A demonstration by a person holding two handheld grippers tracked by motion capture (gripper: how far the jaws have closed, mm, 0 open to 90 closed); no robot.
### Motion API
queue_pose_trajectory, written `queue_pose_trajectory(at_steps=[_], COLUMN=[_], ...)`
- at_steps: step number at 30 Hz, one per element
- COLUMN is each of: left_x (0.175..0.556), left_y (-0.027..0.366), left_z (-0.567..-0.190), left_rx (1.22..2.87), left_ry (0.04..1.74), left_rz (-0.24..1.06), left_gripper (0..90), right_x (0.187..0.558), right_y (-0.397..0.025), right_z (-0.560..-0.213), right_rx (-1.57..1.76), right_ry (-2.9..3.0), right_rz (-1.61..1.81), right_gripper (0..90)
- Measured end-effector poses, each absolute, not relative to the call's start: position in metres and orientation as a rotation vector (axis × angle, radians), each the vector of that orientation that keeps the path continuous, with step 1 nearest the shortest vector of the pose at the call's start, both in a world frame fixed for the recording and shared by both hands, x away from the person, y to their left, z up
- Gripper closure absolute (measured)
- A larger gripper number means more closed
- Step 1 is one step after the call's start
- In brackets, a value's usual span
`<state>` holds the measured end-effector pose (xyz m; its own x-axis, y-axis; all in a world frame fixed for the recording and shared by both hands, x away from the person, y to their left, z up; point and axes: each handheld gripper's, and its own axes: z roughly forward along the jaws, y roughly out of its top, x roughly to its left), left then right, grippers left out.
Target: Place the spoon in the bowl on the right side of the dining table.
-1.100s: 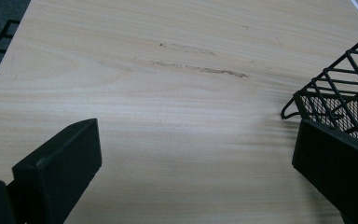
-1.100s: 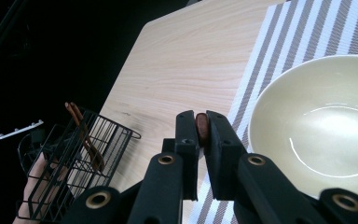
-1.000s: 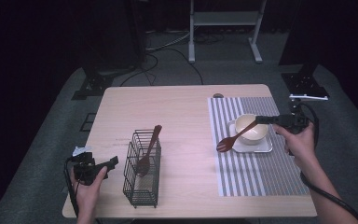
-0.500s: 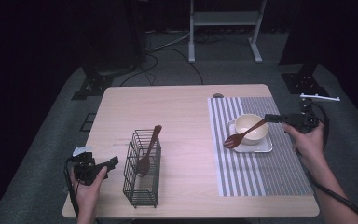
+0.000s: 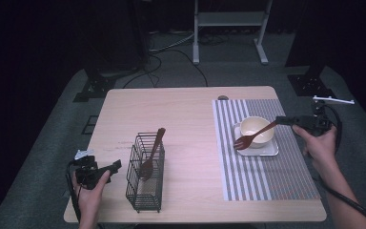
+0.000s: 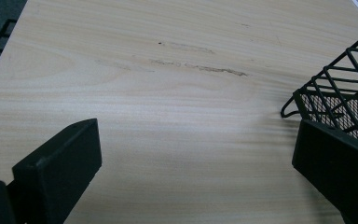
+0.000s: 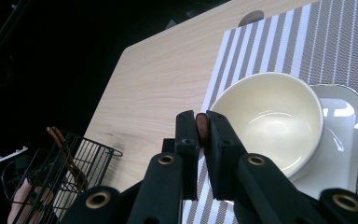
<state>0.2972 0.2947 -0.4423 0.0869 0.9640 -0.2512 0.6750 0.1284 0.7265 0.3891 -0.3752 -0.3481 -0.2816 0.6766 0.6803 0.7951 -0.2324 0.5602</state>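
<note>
Dark brown wooden fork was clamped by its handle end in the right gripper, tines hanging over the near rim of the glossy cream round bowl on its small white square tray, atop the grey-and-white striped cloth mat. Judged part done: a matching brown wooden spoon stood tilted in the black wire-mesh caddy, the fork not yet there. The left gripper rested with jaws released and empty on the pale wood-grain desk beside the caddy.

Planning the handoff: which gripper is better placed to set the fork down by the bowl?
Right. The right gripper is shut on the fork over the bowl; the left gripper sits open beside the wire basket.
</note>
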Motion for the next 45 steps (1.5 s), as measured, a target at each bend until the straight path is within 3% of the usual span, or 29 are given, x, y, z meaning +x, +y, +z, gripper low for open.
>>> queue_pose_trajectory(at_steps=[45], left_x=[0.297], left_y=[0.295], left_z=[-0.443], left_rx=[1.612], left_ry=[1.659], left_rz=[0.490], left_gripper=[0.2], right_x=[0.387], right_y=[-0.419], right_z=[-0.352], right_rx=[-2.007], right_ry=[-1.713], right_rz=[-1.620], right_gripper=[83.2])
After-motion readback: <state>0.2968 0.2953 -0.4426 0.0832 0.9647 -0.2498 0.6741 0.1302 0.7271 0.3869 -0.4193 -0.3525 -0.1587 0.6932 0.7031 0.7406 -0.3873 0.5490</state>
